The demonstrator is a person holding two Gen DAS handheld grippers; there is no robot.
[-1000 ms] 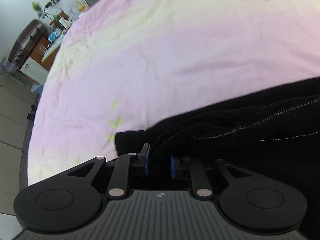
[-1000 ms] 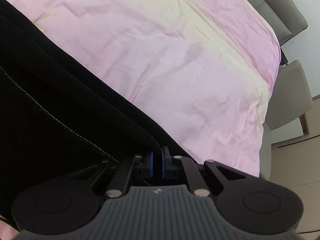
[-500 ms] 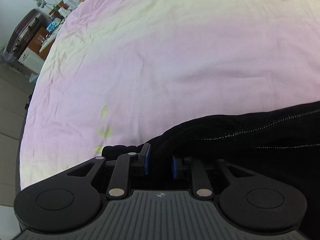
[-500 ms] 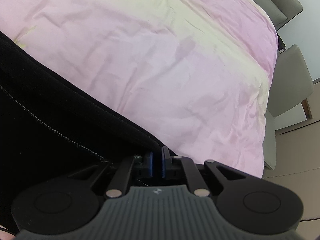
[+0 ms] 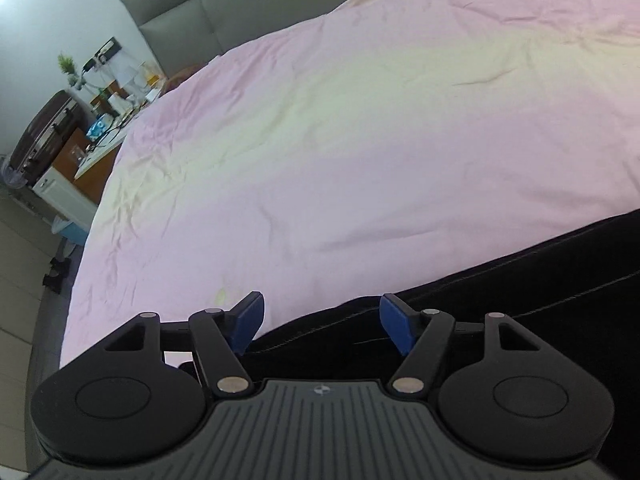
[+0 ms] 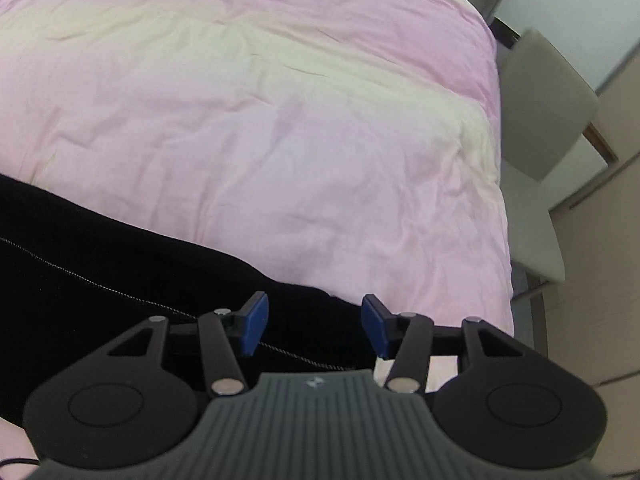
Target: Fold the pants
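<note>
Black pants (image 5: pixel 520 296) with pale stitched seams lie flat on a pink bed cover (image 5: pixel 340 140). In the left wrist view my left gripper (image 5: pixel 322 318) hangs over their left end, its jaws opening wide; the blue pads (image 5: pixel 250 318) stand clear of the cloth below. In the right wrist view the pants (image 6: pixel 100 264) fill the lower left. My right gripper (image 6: pixel 314 326) hovers over their right end, jaws opening, with cloth beneath the gap but the pads (image 6: pixel 254 324) not pressing it.
The pink cover (image 6: pixel 280 120) stretches far beyond the pants. A grey headboard (image 5: pixel 240 4) and a cluttered side table (image 5: pixel 100 120) with a suitcase (image 5: pixel 44 132) are at the left. Beside the bed's right edge stands a grey chair (image 6: pixel 548 120).
Both grippers were shut on the pants' near edge; both have let go and opened. Both have lifted away, and the pants now lie flat on the cover.
</note>
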